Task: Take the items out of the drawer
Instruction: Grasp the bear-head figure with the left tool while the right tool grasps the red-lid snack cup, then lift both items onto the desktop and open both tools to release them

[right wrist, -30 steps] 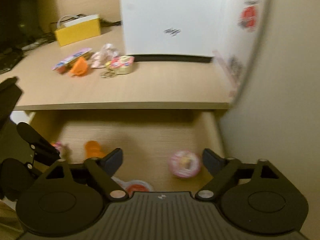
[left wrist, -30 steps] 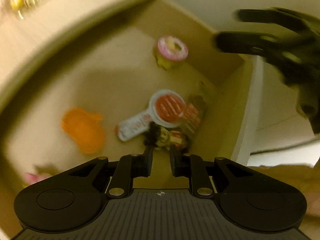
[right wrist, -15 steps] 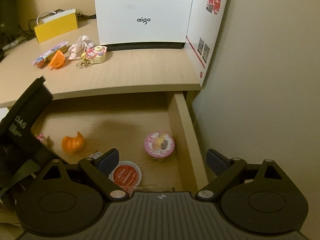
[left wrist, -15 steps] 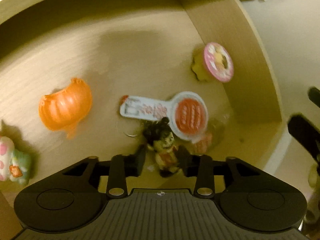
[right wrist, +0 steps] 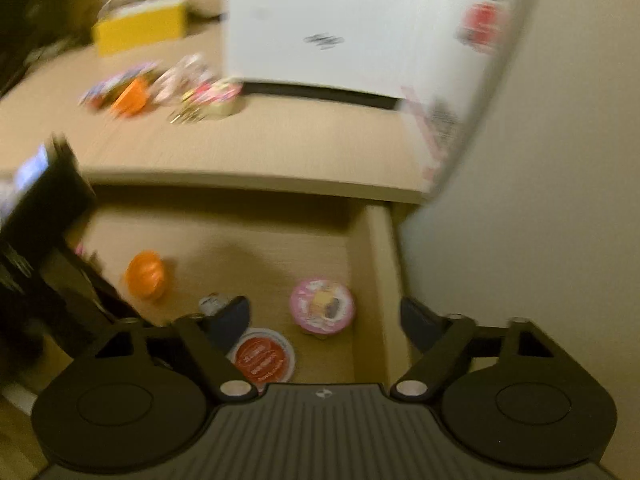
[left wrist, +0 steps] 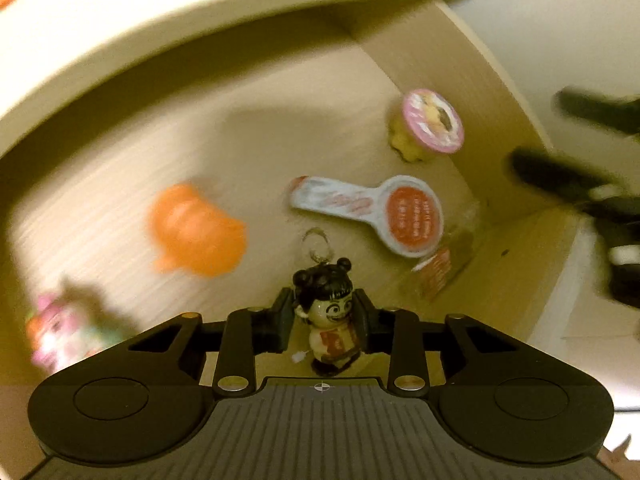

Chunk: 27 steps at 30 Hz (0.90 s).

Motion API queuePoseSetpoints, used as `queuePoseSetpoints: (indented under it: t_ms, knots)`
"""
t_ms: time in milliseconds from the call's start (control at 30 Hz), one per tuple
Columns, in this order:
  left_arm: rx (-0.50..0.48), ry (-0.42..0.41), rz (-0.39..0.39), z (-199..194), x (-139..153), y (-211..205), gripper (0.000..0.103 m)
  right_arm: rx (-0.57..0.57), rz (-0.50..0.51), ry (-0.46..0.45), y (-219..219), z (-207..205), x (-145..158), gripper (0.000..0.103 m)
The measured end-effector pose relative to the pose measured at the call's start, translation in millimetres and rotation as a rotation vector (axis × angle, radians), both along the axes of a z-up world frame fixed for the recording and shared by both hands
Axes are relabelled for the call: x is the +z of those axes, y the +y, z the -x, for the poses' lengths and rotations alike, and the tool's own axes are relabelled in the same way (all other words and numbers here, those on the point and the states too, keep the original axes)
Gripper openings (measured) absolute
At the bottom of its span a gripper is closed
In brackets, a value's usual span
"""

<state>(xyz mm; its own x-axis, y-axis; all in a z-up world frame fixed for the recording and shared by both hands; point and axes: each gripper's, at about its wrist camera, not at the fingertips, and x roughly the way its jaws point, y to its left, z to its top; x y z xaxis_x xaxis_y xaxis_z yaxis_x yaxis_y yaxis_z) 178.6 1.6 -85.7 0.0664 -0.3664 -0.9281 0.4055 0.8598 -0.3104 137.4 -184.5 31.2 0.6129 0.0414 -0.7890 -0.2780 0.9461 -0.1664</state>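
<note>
My left gripper (left wrist: 323,314) is shut on a small doll keychain (left wrist: 329,320) with black hair buns, held just above the floor of the open drawer (left wrist: 120,184); its key ring (left wrist: 318,248) dangles ahead. In the drawer lie an orange toy (left wrist: 196,232), a white and red spoon-shaped packet (left wrist: 384,208), a pink-lidded cup (left wrist: 430,126) and a pink toy (left wrist: 60,332) at the left. My right gripper (right wrist: 324,316) hangs open above the drawer's right side, over the pink-lidded cup (right wrist: 322,306) and the red packet (right wrist: 262,356).
On the desk top (right wrist: 280,148) above the drawer stand a white box (right wrist: 352,24), a yellow box (right wrist: 140,30) and several small toys (right wrist: 160,88). A wall (right wrist: 540,200) lies to the right of the drawer. A clear wrapper (left wrist: 444,264) lies in the drawer's near right corner.
My left gripper closed on the doll keychain and lifted it slightly off the drawer floor. The right gripper swung a little, staying open over the drawer.
</note>
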Motion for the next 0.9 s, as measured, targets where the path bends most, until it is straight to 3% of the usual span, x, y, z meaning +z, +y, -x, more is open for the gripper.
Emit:
queuePoseSetpoints:
  t_ms: [167, 367, 467, 567, 600, 700, 900]
  knots:
    - [0.144, -0.032, 0.029, 6, 26, 61, 0.034, 0.229, 0.072, 0.122, 46, -18, -30, 0.069]
    - [0.198, -0.037, 0.065, 12, 37, 89, 0.034, 0.346, 0.129, 0.281, 82, -51, -71, 0.069]
    - [0.216, -0.033, 0.080, 18, 34, 89, 0.034, 0.343, 0.167, 0.360, 90, -69, -90, 0.055]
    - [0.219, -0.039, 0.065, 23, 35, 91, 0.034, 0.338, 0.133, 0.447, 89, -78, -103, 0.043]
    - [0.217, -0.045, 0.059, 24, 35, 91, 0.034, 0.341, 0.138, 0.452, 90, -77, -106, 0.035]
    - [0.207, -0.066, 0.040, 29, 44, 95, 0.034, 0.335, 0.141, 0.426, 89, -73, -103, 0.026]
    - [0.189, -0.076, 0.036, 33, 48, 86, 0.034, 0.309, 0.115, 0.351, 84, -54, -83, 0.023]
